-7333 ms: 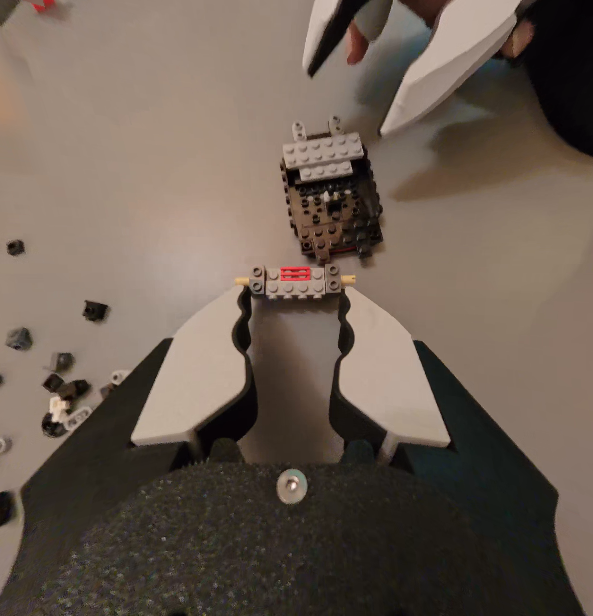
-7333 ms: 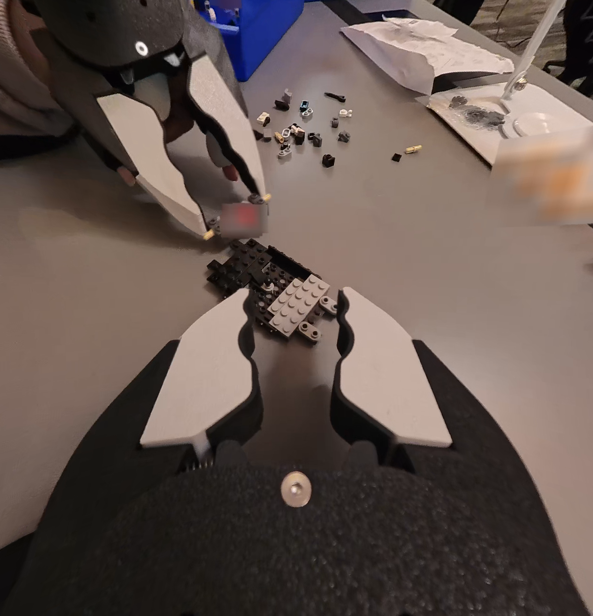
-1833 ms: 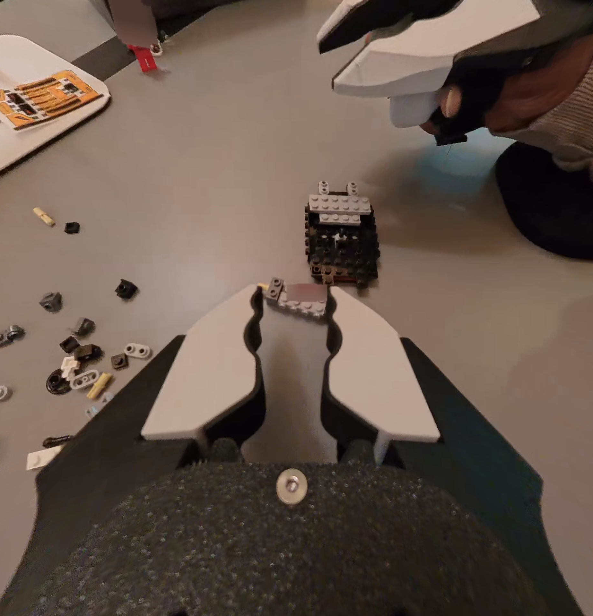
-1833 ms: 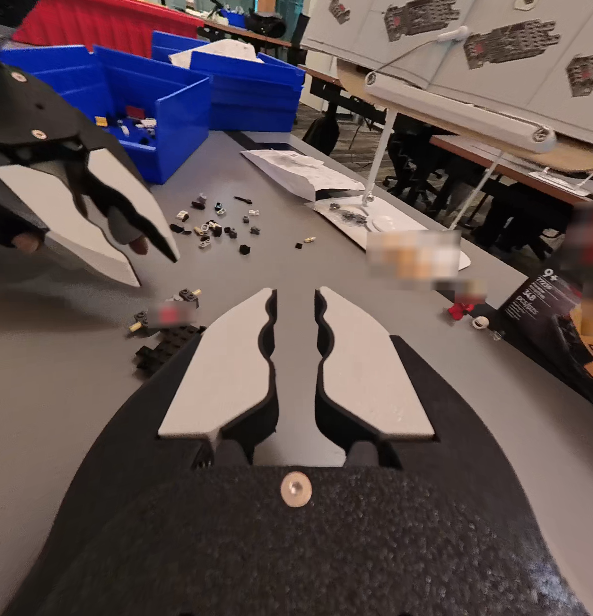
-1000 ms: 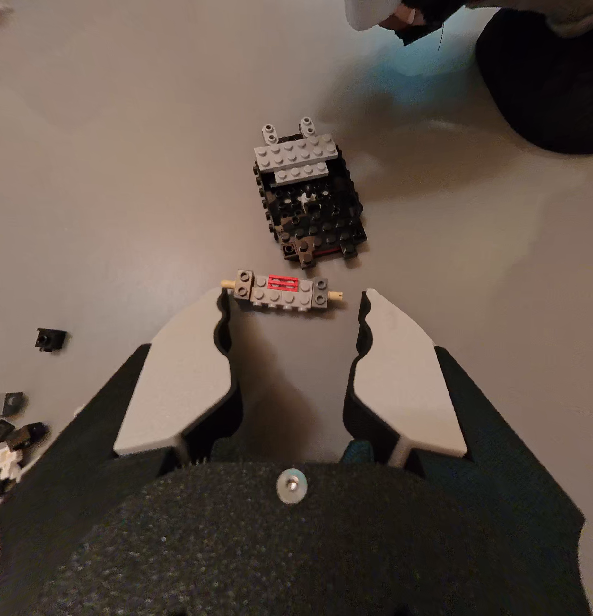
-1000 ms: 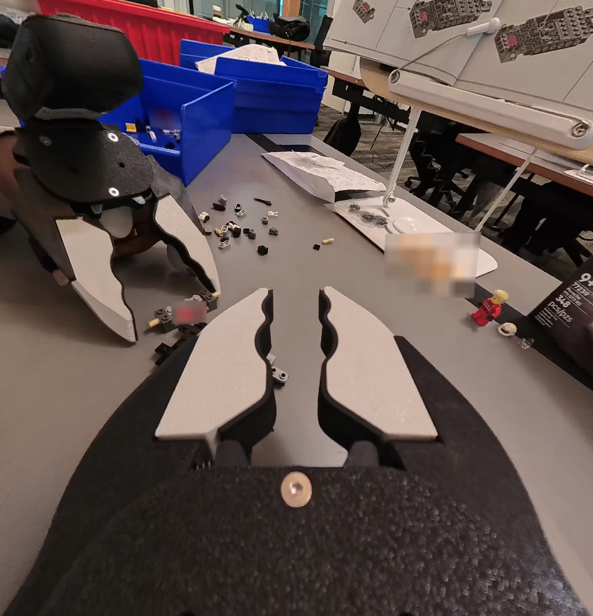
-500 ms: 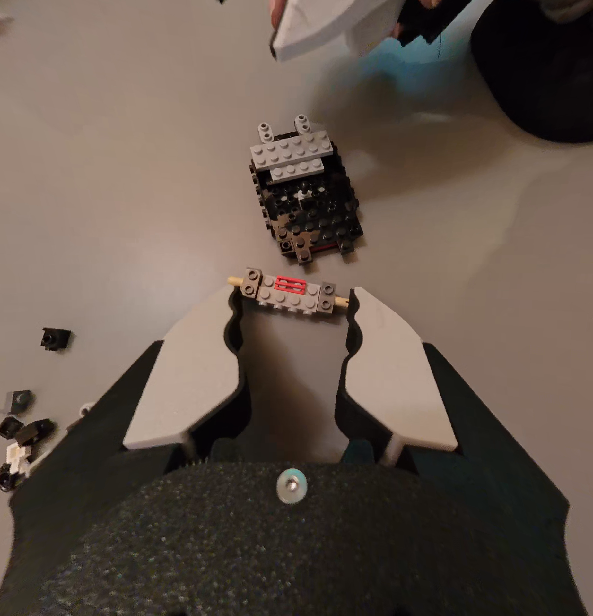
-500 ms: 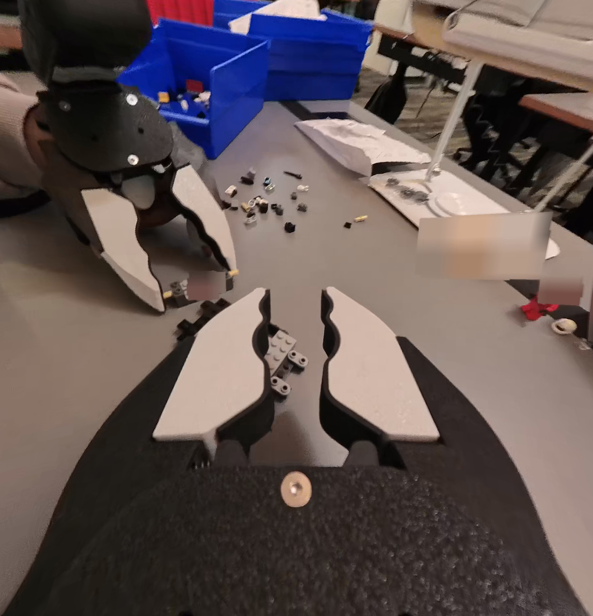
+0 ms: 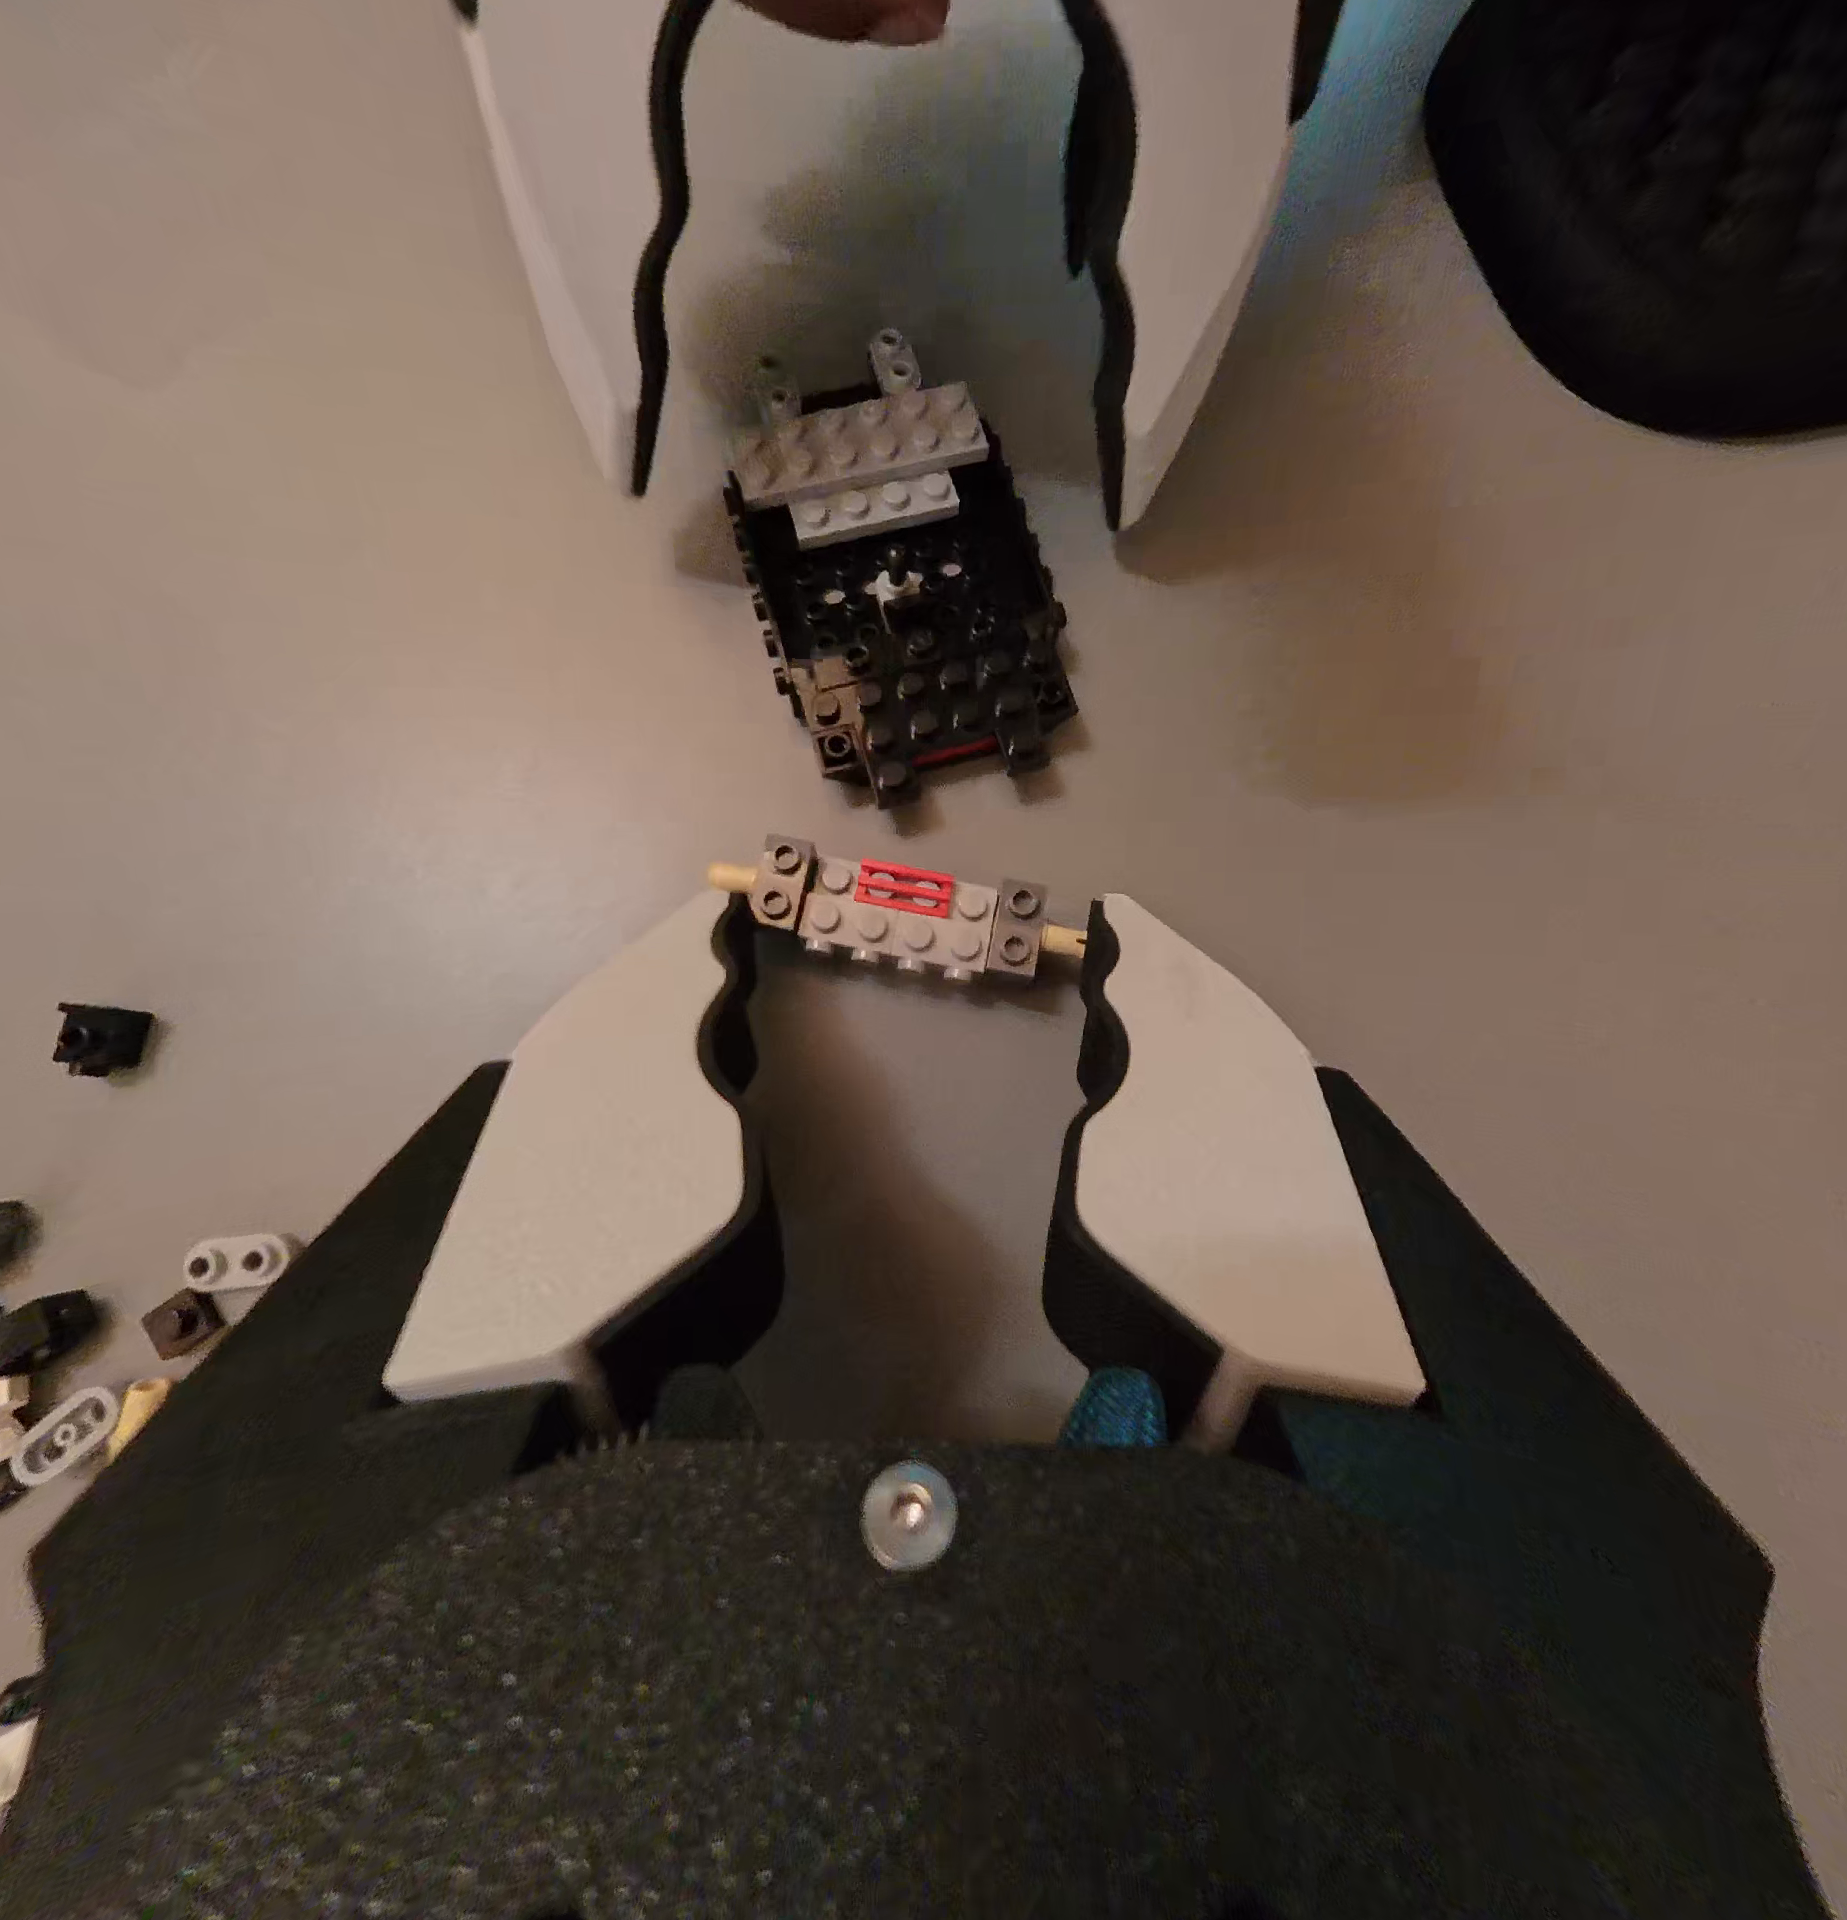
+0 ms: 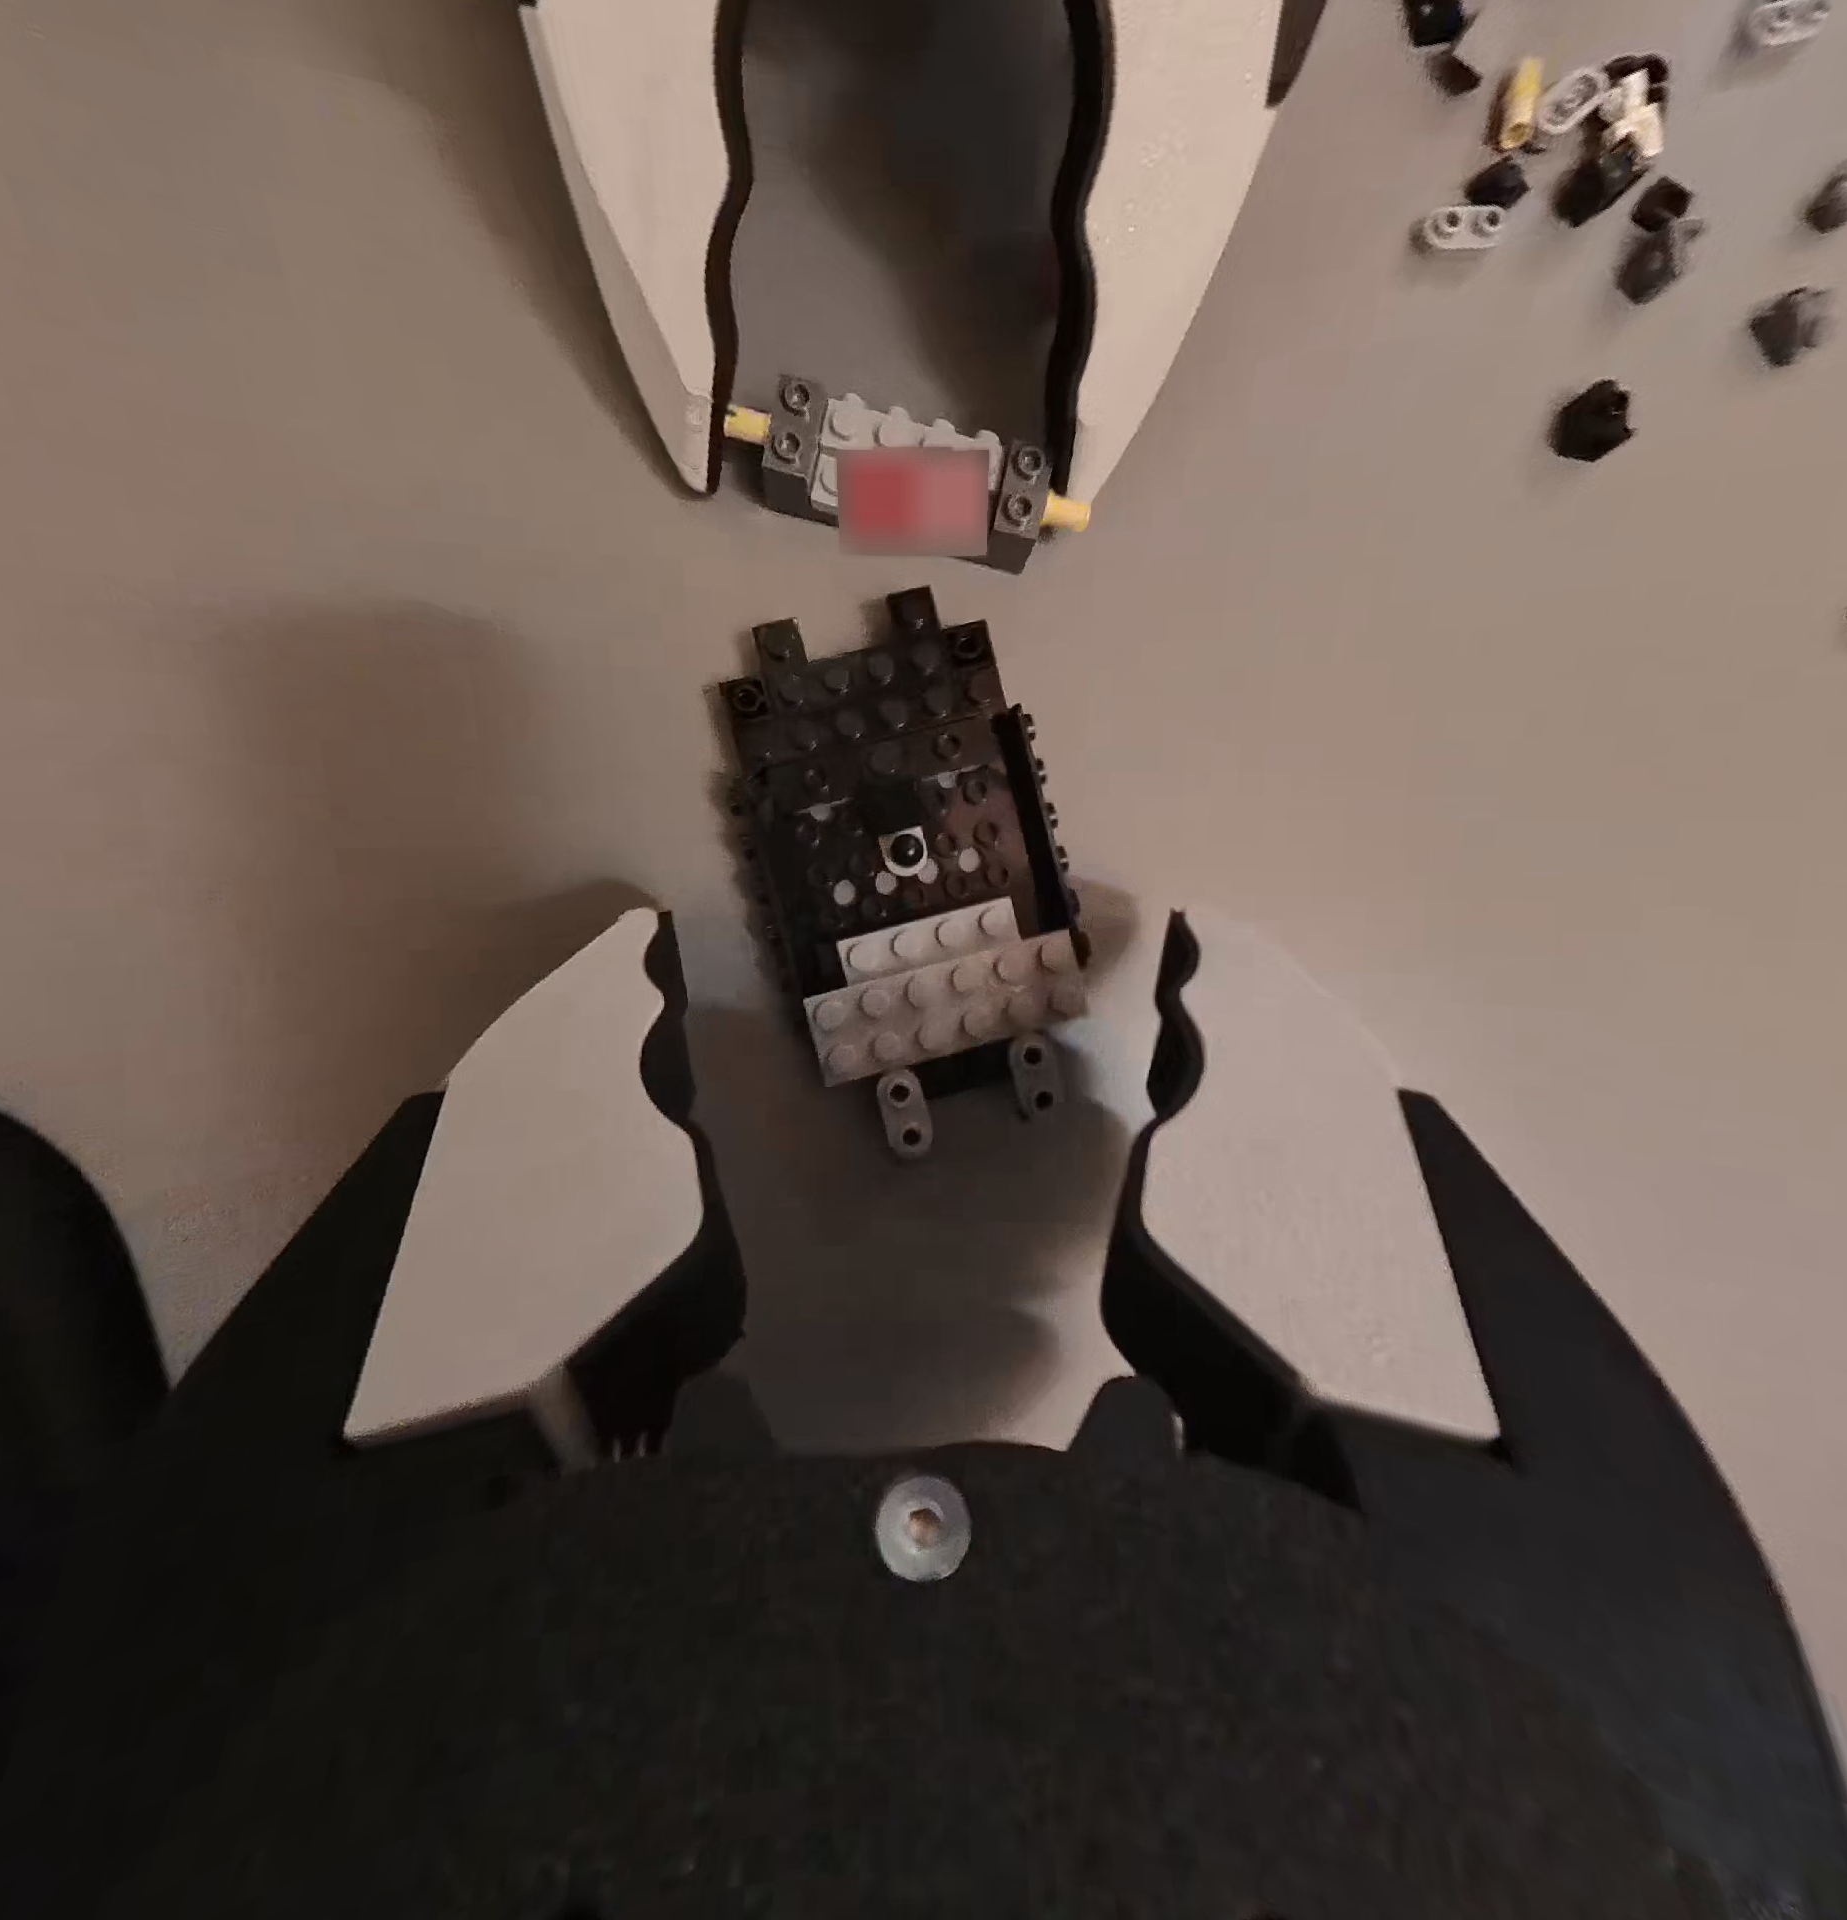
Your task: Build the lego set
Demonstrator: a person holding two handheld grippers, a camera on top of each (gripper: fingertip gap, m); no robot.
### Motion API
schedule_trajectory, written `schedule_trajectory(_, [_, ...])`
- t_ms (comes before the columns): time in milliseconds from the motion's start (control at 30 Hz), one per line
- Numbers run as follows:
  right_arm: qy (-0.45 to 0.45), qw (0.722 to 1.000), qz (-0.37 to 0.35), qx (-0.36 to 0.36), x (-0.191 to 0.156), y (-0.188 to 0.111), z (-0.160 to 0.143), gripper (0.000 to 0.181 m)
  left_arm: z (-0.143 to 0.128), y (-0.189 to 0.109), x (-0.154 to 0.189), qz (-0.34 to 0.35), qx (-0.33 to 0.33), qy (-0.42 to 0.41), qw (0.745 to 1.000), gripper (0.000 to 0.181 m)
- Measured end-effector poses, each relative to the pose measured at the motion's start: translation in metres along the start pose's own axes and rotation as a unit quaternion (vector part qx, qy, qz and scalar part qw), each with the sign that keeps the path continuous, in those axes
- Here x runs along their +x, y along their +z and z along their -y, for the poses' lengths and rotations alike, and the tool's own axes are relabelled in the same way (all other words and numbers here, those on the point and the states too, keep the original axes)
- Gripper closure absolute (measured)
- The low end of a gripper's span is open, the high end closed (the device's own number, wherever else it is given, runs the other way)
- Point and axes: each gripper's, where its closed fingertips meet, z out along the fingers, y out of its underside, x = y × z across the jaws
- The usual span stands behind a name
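My left gripper [image 9: 903,920] has re-clamped the axle bar [image 9: 893,912] by its tan pin ends, my right gripper [image 10: 914,971] has swung down, spread wide around the chassis [image 10: 898,831] mid-tabletop, so mating looks next.

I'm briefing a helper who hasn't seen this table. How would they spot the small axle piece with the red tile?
Start at the black build in the middle of the grey table. Just beside its dark end, between the left gripper jaws, lies the axle piece. It alone is a grey bar with a red tile on top and tan pins at both ends.
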Motion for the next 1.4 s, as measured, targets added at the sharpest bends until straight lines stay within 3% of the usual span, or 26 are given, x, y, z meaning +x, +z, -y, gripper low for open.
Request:
schedule_trajectory(100, [0.021,0.999,0.020,0.023,-0.004,0.006,0.001,0.119,0.000,0.002,0.000,0.011,-0.007,0.001,1.000,0.120])
schedule_trajectory(300, [0.109,0.991,-0.017,0.074,-0.011,-0.001,0.006,0.122,0.002,0.004,0.003,0.015,-0.005,-0.005,1.000,0.120])
schedule_trajectory(467, [0.163,0.981,-0.052,0.096,-0.011,-0.007,0.017,0.123,0.002,0.002,0.011,-0.004,0.008,-0.006,1.000,0.104])
schedule_trajectory(633, [0.174,0.980,-0.073,0.056,-0.011,0.005,0.016,0.122,0.003,-0.007,0.003,-0.010,0.036,-0.028,0.999,0.104])
schedule_trajectory(1400, [0.156,0.985,-0.068,-0.003,-0.010,0.013,0.015,0.122,0.002,0.000,0.000,-0.003,0.024,0.013,1.000,0.116])
